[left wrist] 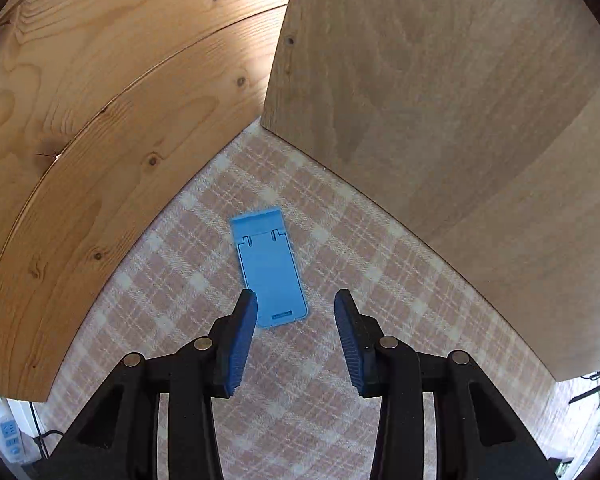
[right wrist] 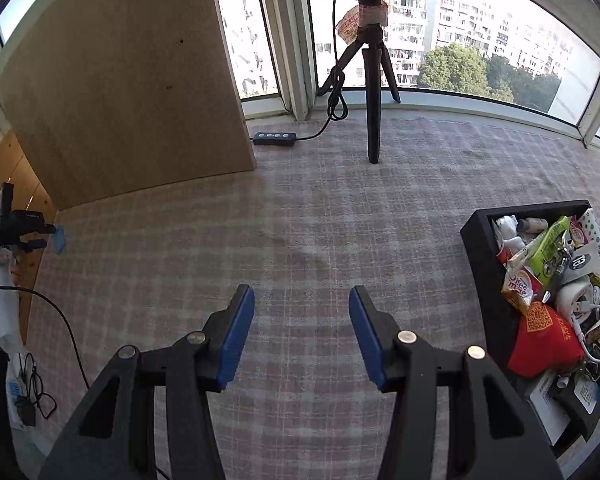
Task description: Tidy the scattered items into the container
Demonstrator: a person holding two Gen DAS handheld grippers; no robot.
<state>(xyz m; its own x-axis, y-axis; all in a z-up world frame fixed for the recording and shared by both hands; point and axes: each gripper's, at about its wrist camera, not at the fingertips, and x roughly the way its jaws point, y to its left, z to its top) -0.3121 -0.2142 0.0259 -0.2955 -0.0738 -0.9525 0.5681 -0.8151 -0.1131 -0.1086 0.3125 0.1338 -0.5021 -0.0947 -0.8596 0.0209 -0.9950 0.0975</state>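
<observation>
Blue phone stand lies flat just ahead of the open, empty left gripper, long axis running away between its fingers; right gripper, also open, well off.

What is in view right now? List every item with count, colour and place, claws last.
flat blue plastic phone stand: one, blue, flat on the cloth in the corner between the panels, just ahead of the left claw
checked pink-and-cream cloth: one, covers the surface
pale wooden panels: two, light wood, upright, meeting at a corner
black rectangular container: one, black, at right, crammed with packets and cables
red fabric pouch: one, red, inside the container
black tripod: one, black, by the window, holding a ring light
black power strip: one, black, beside the panel
left claw: one, black with blue pads, open, empty
right claw: one, black with blue pads, open, empty
</observation>
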